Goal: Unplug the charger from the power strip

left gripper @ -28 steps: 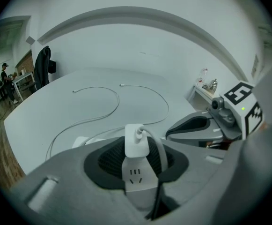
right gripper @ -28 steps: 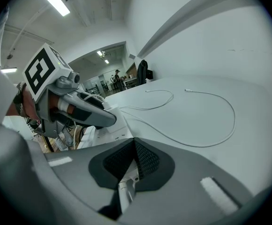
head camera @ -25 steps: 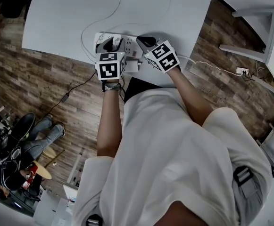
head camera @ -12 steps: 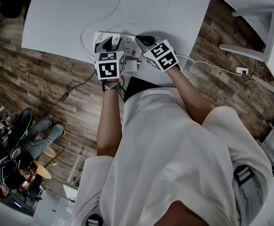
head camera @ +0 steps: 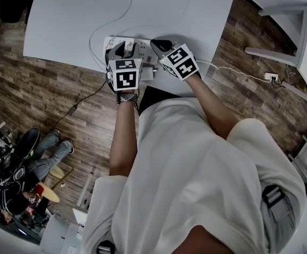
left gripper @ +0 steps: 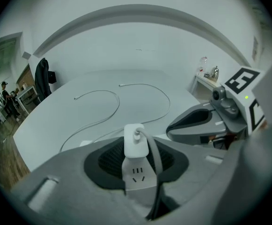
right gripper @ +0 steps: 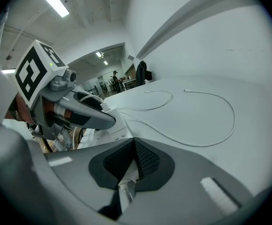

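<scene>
Two grippers work side by side at the near edge of the table point(head camera: 63, 25), at 12 o'clock from the person's torso in the head view. The left forearm point(head camera: 122, 136) runs straight up the frame, a banded wrist just behind the marker cube point(head camera: 126, 74), and the left gripper point(head camera: 120, 50) tips steeply down onto the strip point(head camera: 142, 45). In its own view the jaws stand partly closed and clamp the strip from 9 and 3 o'clock, with a socket face showing between the pads. The charger point(left gripper: 136, 142) sits plugged into the strip at 12 o'clock of that socket, just past the pads. Its lead point(left gripper: 155, 165) curves down the strip's 3 o'clock side.

The right forearm point(head camera: 211, 107) slants in from 5 o'clock toward 11 o'clock. The right gripper point(head camera: 160, 44) points down at a shallower angle, its tip at the strip's 3 o'clock end, near the left gripper. In its own view the pads meet in a narrow V and pinch a thin white cord point(right gripper: 125, 190) at 6 o'clock of the V. The left gripper shows there at 9 o'clock, its jaws beside the charger.

A loose white cable point(right gripper: 233, 118) loops over the table at 12 o'clock of both grippers. On the wooden floor point(head camera: 47, 89), a seated person point(head camera: 21, 173) is at 8 o'clock of the head view.
</scene>
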Demonstrator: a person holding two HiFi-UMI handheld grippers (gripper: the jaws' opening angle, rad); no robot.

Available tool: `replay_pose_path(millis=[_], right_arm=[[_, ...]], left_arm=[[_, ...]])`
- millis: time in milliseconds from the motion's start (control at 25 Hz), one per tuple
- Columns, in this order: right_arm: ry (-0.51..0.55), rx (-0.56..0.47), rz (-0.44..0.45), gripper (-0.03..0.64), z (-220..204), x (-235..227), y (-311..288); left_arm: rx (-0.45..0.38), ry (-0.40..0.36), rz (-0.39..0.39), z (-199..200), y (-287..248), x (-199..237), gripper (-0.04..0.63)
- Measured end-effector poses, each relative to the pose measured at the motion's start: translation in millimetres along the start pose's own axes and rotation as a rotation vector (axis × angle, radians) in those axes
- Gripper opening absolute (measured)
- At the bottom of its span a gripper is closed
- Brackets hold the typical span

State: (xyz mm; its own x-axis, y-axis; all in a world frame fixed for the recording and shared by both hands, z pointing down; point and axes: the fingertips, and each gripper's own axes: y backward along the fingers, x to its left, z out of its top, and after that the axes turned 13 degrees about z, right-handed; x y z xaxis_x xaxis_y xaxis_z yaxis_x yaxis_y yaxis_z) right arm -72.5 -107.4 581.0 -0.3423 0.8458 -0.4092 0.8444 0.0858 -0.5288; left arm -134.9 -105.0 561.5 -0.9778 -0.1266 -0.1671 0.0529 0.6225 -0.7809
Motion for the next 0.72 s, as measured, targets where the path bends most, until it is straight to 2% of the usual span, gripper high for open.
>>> replay_pose_path(millis=[80, 240, 400, 720], right_arm=[[0.000, -0.001, -0.001, 0.002, 0.0, -0.2, 0.9], [0.003, -0.005, -0.002, 0.002, 0.2, 0.3, 0.8], [0.002, -0.006, 0.001, 0.002, 1.0, -1.2, -0.3], [-0.006, -0.013, -0.002, 0.002, 1.3, -0.8, -1.3]], left_arm=[[-0.009, 0.001, -0.004, 3.1, 0.8, -1.4, 0.143], [0.013, 0.099, -0.058, -1.2, 0.6, 0.4, 0.141], [0.011, 0.132, -0.080, 0.4, -1.2, 1.9, 0.141], [0.005, 0.001, -0.018, -0.2, -1.6, 1.1, 0.143]])
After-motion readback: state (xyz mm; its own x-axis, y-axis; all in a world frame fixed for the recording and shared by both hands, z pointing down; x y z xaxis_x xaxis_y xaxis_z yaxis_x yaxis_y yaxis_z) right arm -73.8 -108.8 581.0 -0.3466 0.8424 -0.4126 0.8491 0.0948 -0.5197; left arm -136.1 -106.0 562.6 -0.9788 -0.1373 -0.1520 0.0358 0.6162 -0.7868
